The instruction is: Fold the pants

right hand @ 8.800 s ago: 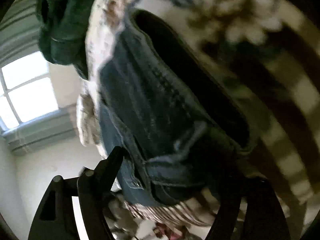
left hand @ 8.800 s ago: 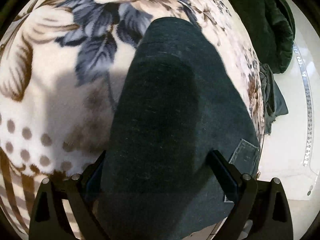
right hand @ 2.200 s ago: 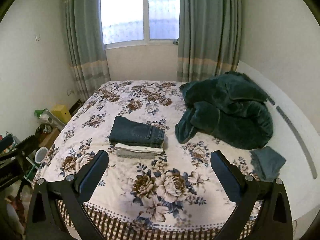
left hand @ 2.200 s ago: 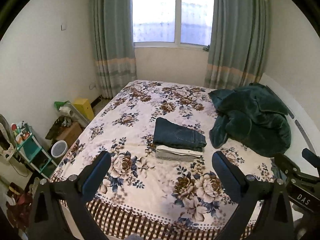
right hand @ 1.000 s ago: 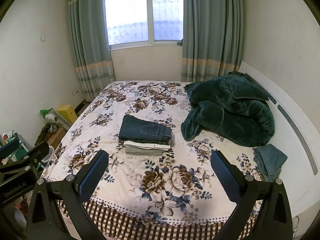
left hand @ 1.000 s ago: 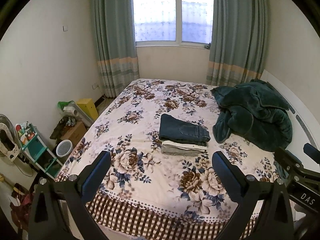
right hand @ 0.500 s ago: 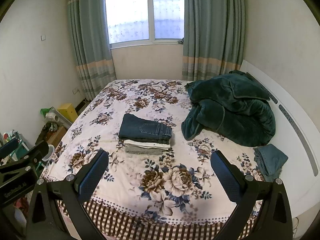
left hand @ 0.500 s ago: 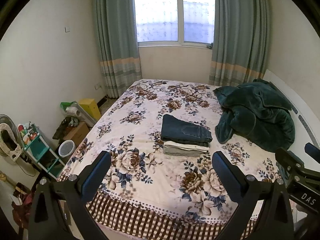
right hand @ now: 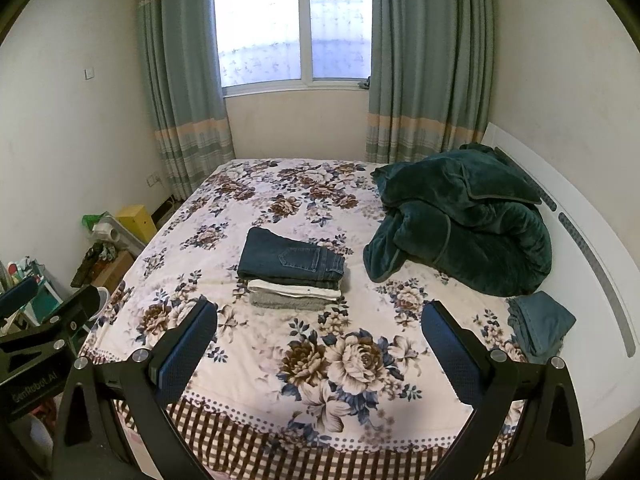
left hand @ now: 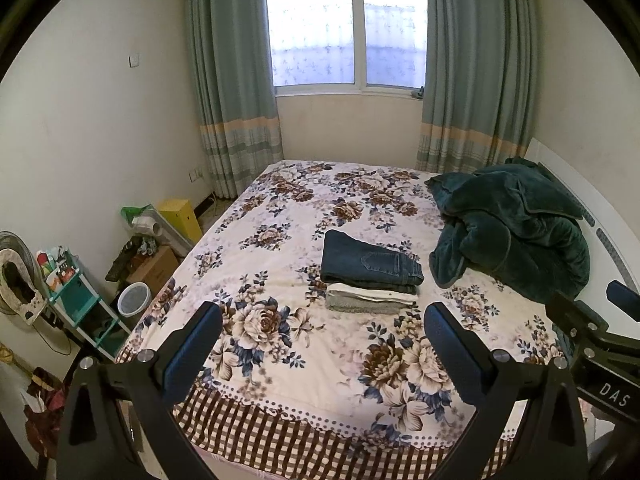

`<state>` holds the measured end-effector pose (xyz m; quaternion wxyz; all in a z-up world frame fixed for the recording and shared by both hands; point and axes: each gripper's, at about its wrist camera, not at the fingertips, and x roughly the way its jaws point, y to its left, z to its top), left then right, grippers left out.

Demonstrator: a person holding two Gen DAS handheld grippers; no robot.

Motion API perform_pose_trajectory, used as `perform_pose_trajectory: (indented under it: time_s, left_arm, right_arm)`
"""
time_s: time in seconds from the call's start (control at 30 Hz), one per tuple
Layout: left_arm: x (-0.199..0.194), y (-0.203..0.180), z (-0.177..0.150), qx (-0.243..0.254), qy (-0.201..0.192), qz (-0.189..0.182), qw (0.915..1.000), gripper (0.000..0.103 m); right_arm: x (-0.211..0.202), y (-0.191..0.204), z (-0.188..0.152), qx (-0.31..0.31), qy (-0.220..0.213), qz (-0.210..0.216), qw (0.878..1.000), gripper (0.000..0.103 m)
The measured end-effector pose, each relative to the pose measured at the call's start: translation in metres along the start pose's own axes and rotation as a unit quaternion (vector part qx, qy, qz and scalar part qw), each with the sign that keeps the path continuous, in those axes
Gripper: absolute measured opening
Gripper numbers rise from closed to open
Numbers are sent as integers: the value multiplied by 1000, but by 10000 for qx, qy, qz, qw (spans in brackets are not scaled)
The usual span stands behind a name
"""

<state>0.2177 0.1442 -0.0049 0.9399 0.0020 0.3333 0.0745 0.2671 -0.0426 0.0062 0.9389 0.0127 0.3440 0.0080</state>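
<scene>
Folded dark blue jeans (left hand: 370, 262) lie on top of a small stack of folded clothes, white and grey (left hand: 370, 300), in the middle of the floral bedspread (left hand: 280, 320). The stack also shows in the right wrist view (right hand: 290, 260). My left gripper (left hand: 322, 340) is open and empty, held back at the foot of the bed, well short of the stack. My right gripper (right hand: 320, 338) is open and empty too, beside the left one. A loose blue garment (right hand: 540, 326) lies at the bed's right edge.
A dark green plush blanket (left hand: 516, 228) is heaped at the right of the bed by the white headboard (right hand: 580, 248). Boxes, a bucket (left hand: 134, 300) and a teal shelf (left hand: 76, 304) crowd the floor on the left. A curtained window (left hand: 346, 28) is at the back.
Both grippers have drawn back from the bed, from close over the jeans to a view of the whole room. In the last second they only drifted slightly; the stack lies still.
</scene>
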Motion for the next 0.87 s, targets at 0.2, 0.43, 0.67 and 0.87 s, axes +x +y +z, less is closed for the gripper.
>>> perform_pose_trajectory:
  time_s: [0.2, 0.43, 0.67, 0.87]
  left_arm:
    - [2, -1, 6, 46, -28, -3, 10000, 103]
    - [2, -1, 10, 54, -52, 0, 10000, 103]
    - [2, -1, 9, 67, -45, -13, 10000, 103]
    - [2, -3, 12, 59, -74, -25, 10000, 103]
  right_arm:
    - [-2, 0, 0, 8, -12, 3, 10000, 103]
    - [-7, 0, 0, 2, -18, 25, 10000, 103]
    - [-6, -1, 1, -7, -16, 28, 10000, 103]
    - [-6, -1, 1, -4, -17, 35, 10000, 103]
